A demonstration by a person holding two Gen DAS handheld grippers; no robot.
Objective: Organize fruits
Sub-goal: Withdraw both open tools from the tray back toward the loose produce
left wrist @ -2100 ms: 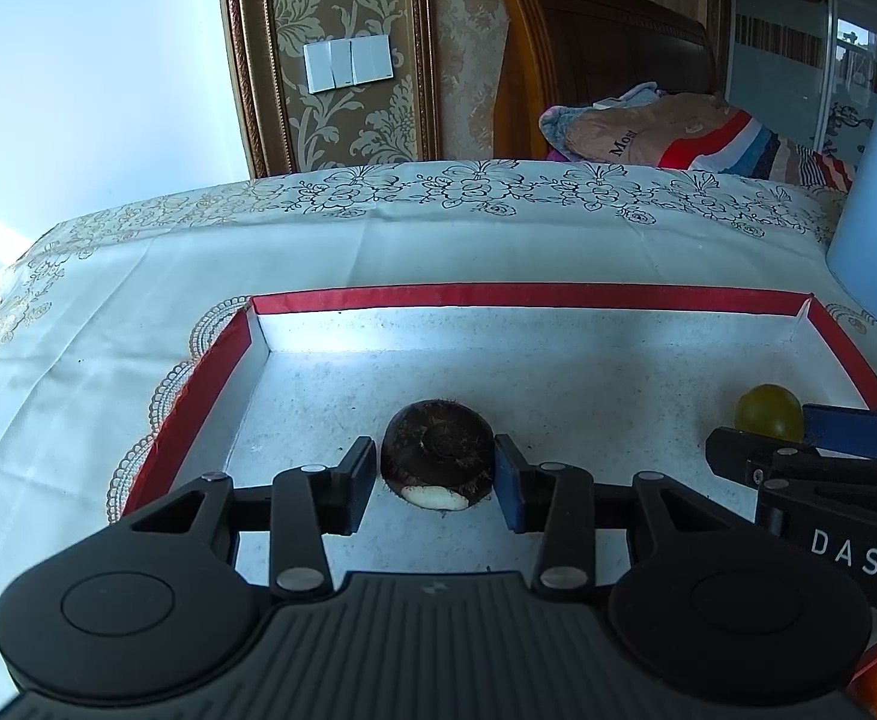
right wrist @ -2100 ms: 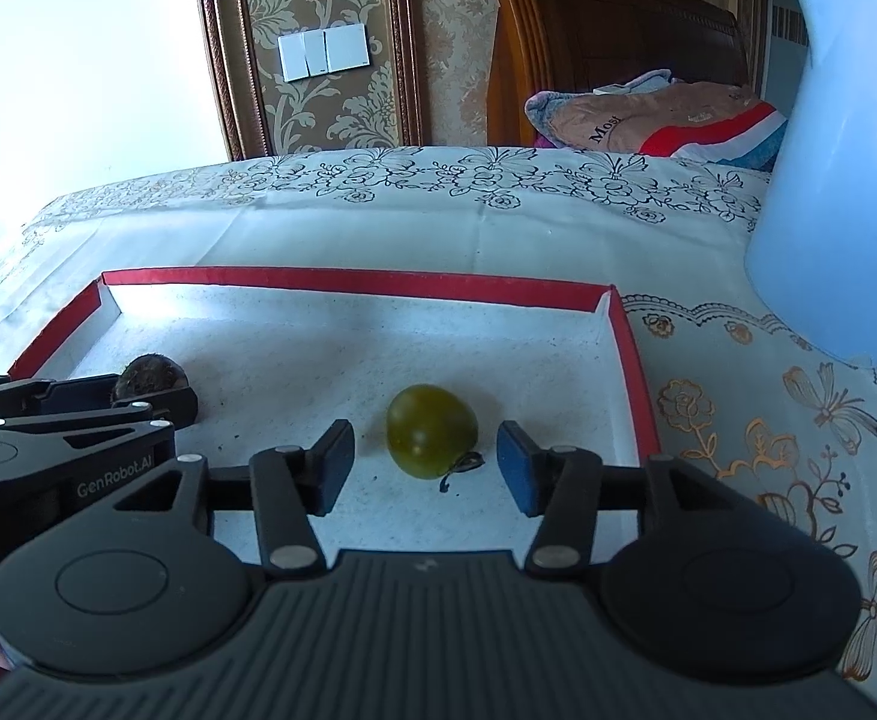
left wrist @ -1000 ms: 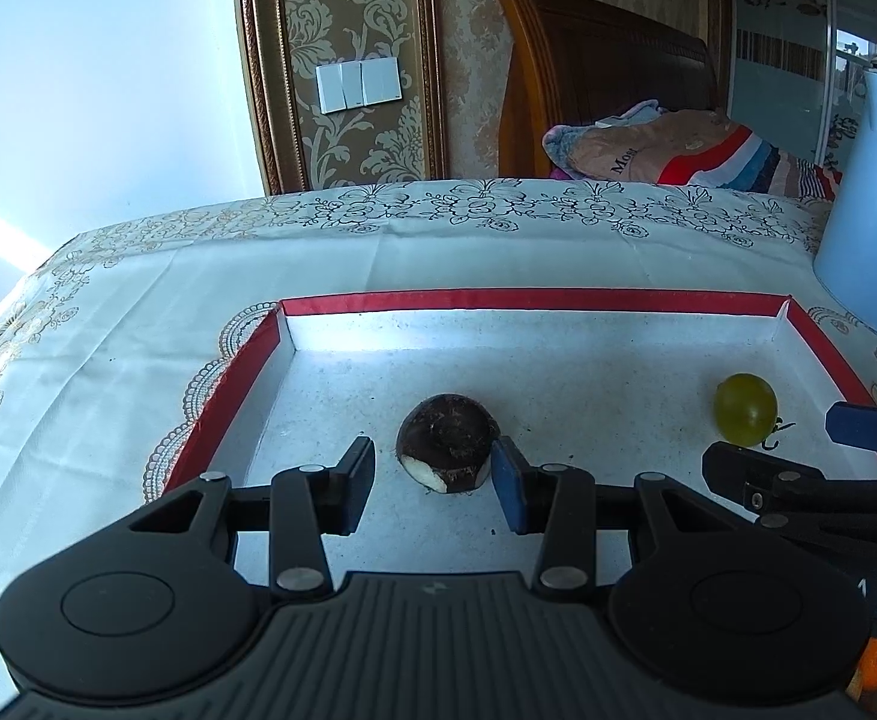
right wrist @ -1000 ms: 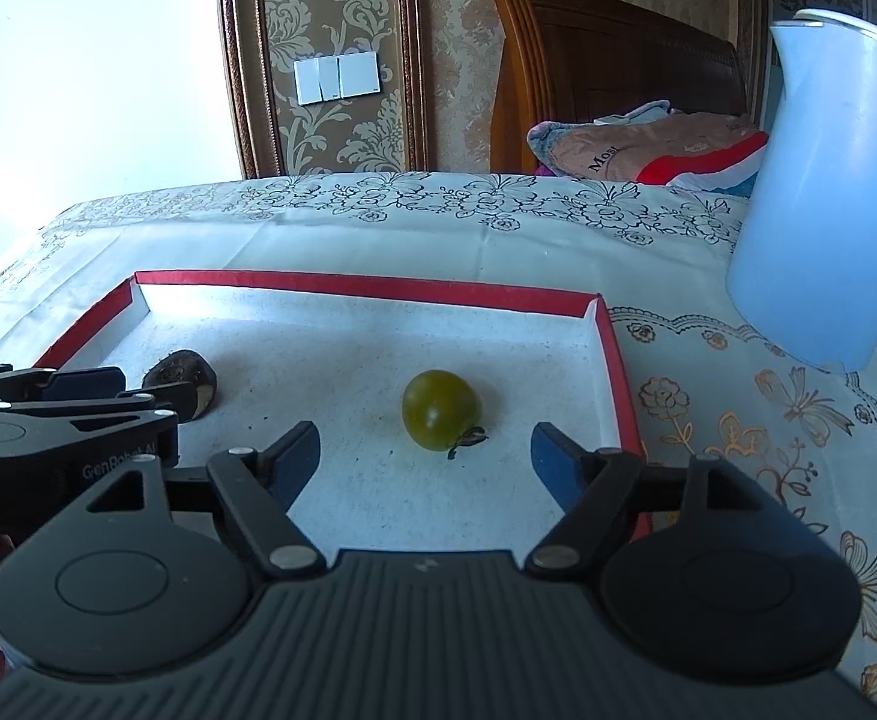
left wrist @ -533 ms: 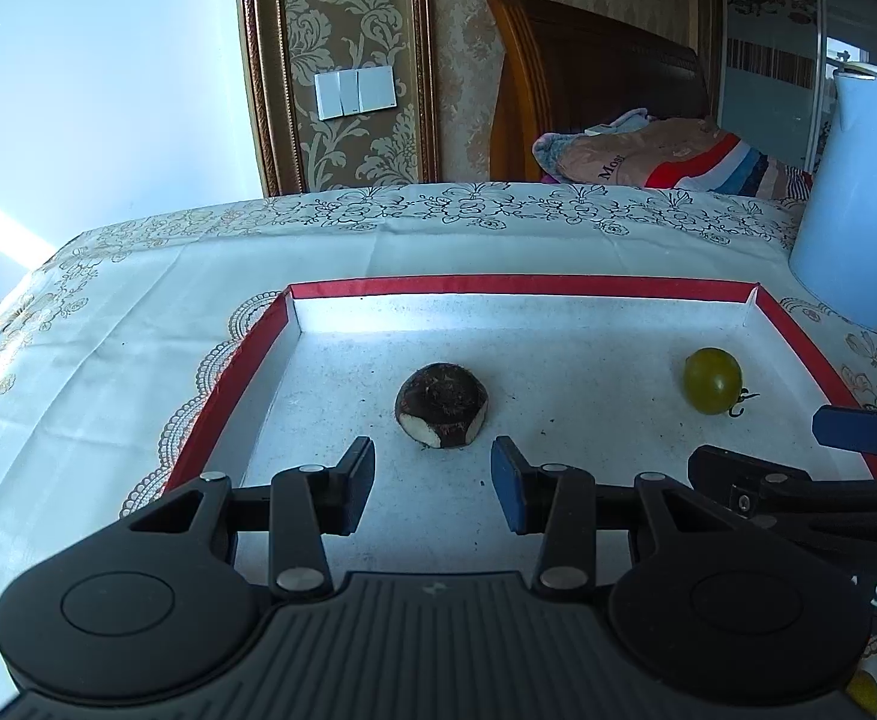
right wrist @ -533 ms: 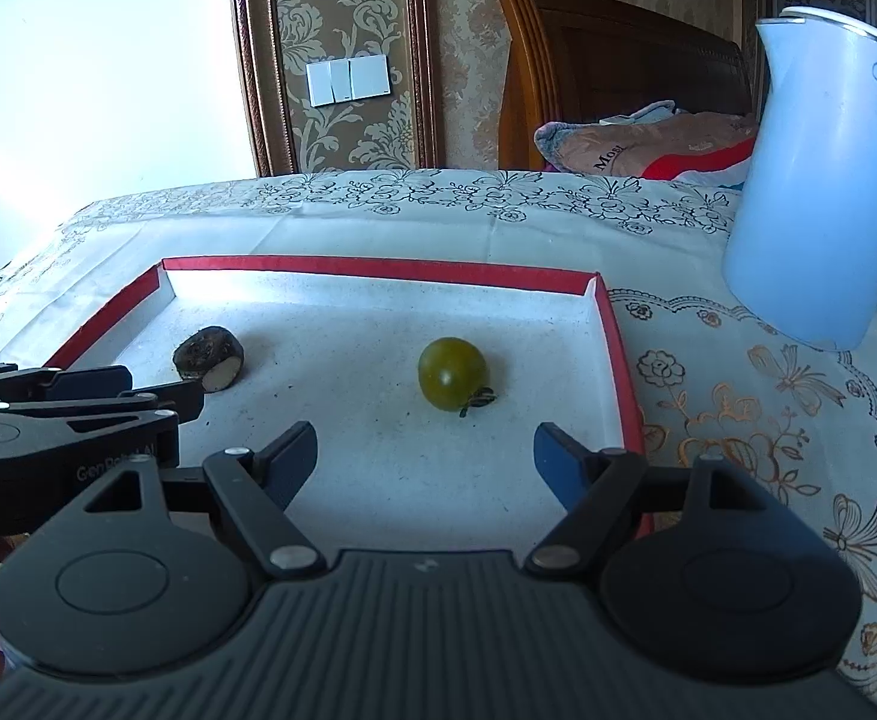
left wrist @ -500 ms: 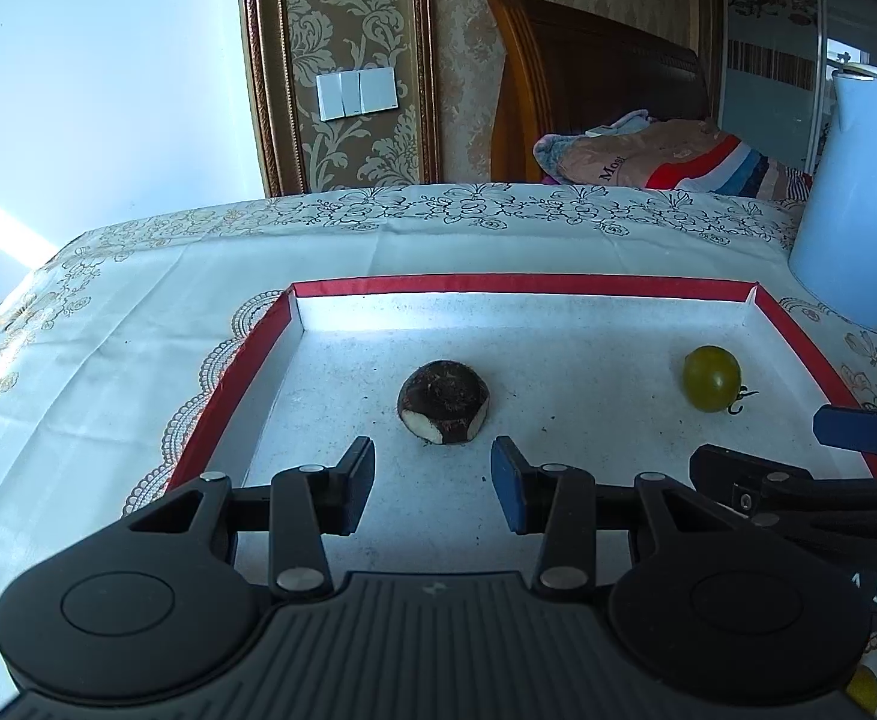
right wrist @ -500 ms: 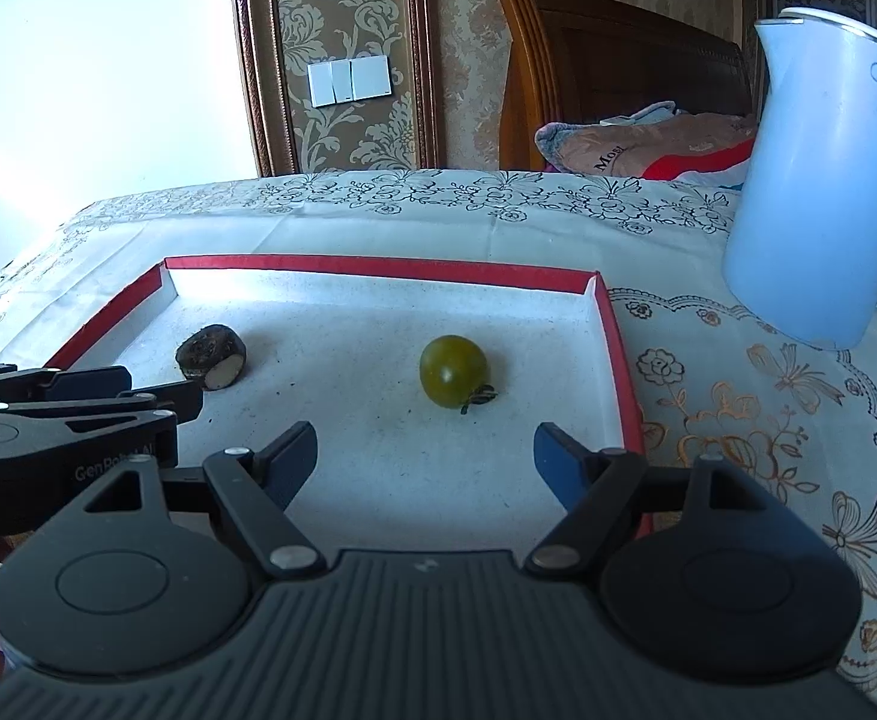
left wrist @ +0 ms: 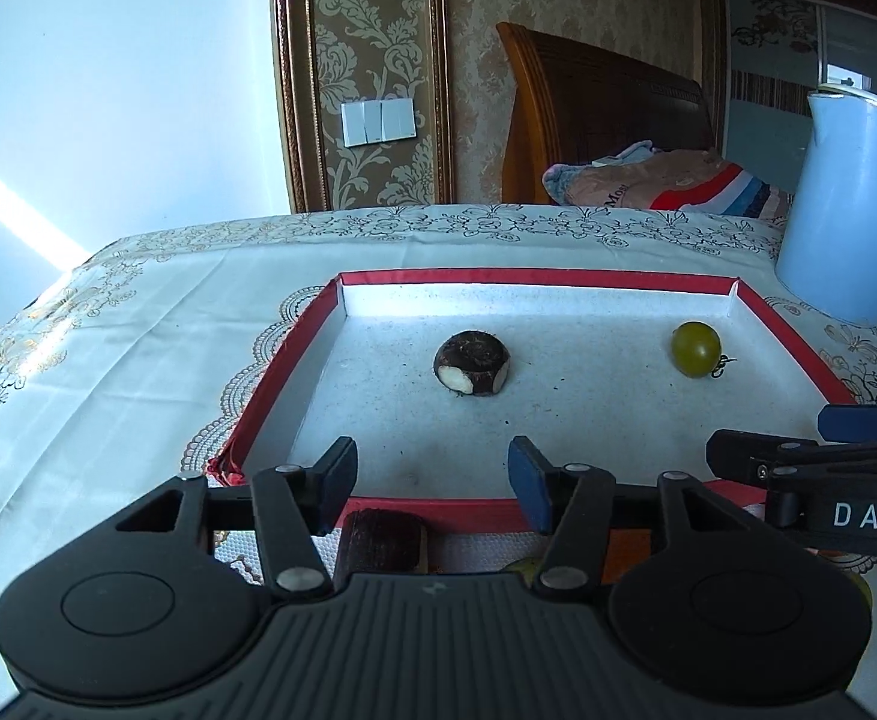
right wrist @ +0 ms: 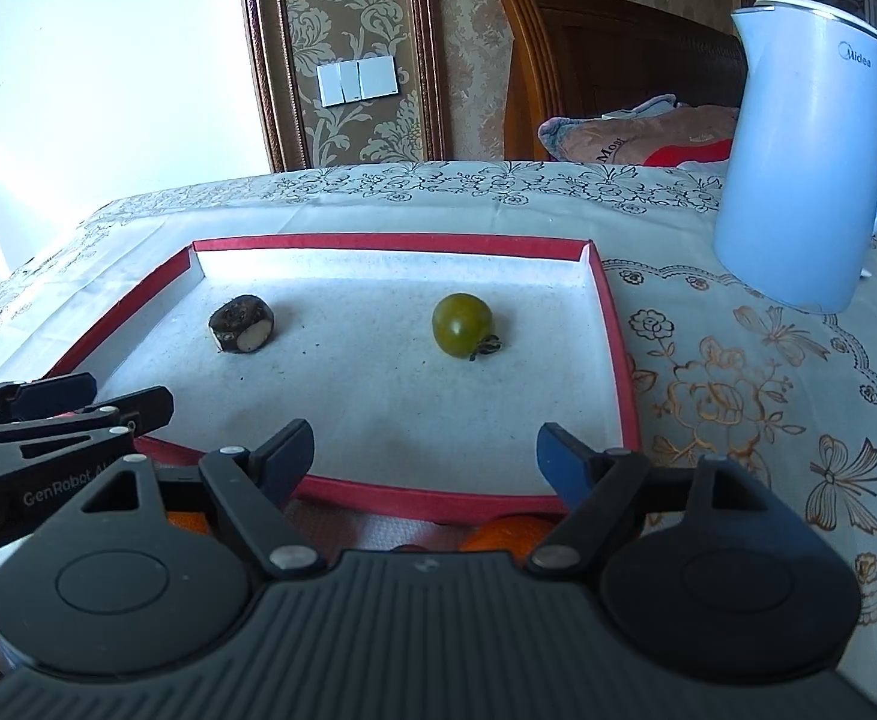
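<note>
Left gripper (left wrist: 432, 474), jaws just widened, and right gripper (right wrist: 423, 453) both released, empty, at lower frame before red-rimmed tray (right wrist: 612, 330).

One tray (left wrist: 282, 360), two fruits (left wrist: 472, 363) (left wrist: 695, 349)

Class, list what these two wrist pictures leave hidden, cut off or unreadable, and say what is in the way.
- Left wrist view: dark brown piece below the red tray, its lower part hidden by the left gripper.
- Right wrist view: orange fruit mostly behind the right gripper.
- Right wrist view: kettle handle cut by the right edge.
</note>
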